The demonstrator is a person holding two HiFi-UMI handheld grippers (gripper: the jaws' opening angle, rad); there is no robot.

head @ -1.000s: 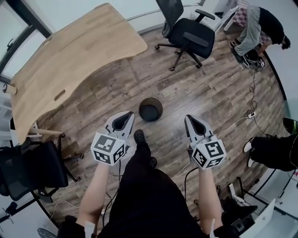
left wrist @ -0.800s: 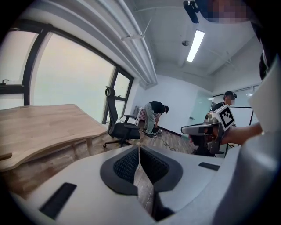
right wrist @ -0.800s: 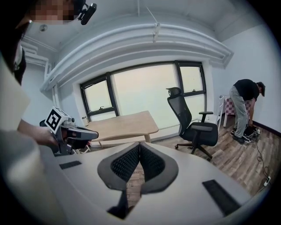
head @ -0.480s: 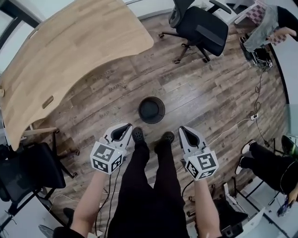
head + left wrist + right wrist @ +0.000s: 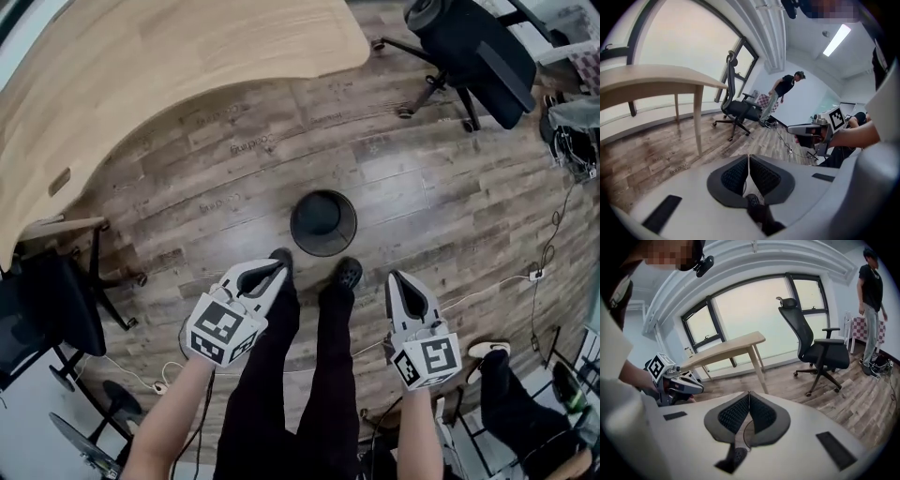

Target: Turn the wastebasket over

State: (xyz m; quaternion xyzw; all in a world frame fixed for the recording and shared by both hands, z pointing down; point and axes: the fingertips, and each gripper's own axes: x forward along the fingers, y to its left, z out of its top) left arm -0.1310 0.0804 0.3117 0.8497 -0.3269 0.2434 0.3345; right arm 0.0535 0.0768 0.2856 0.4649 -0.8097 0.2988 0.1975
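L gripper [image 5: 748, 159]: jaws shut, pads meeting edge to edge, nothing between them. R gripper [image 5: 749, 399]: same, pads together, empty. Both held low in front of the person and angled downward, L and R of the legs, tips aimed toward the far side.

Wastebasket [image 5: 322, 222]: dark, round, on the wood floor [image 5: 441, 206] just beyond the person's shoes [image 5: 349, 272], roughly centred between the two grippers. Looks to be standing on its base w/ mouth up, though from straight above that's a judgement. Neither gripper touches it; both are near but apart from its rim.

Progress: nothing done yet as far as the views show. Approach stage only. Left to do: open at least one set of jaws, reach the rim or wall, grip, tip it over, set it down mouth-down, let go.

Surroundings: light wood desk [image 5: 141, 75] far L, its leg well apart from the basket. Black office chair [image 5: 478, 56] far R. 2nd dark chair [image 5: 42, 319] near L. Cables [image 5: 506, 281] trail on the floor R. Bystander [image 5: 869, 296] stands far off by the chair.

In the way: only the person's own feet, just at the near side of the basket. Floor around it otherwise open, room to tip it toward the far side.
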